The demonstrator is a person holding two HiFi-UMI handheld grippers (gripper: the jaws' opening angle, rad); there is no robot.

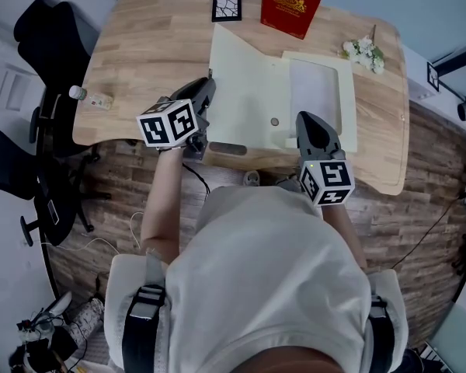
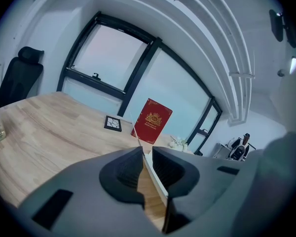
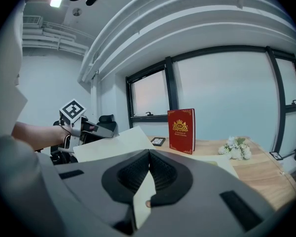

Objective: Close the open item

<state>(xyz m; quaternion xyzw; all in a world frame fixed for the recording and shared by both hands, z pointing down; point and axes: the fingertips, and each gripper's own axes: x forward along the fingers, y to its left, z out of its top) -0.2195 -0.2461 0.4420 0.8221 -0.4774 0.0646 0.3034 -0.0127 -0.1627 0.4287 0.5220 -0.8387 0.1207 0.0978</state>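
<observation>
A cream folder lies open on the wooden table, with a clear pocket on its right half. Its left flap stands lifted and tilted. My left gripper is shut on that flap's left edge; in the left gripper view the thin cream edge runs between the pads of my left gripper. My right gripper rests over the folder's near right part, shut, tips touching and nothing between them. The right gripper view shows my right gripper, the raised flap and the left gripper.
A red book stands upright at the table's far edge beside a black framed tile. White flowers lie at the far right. A small bottle lies at the left edge. Black chairs stand left of the table.
</observation>
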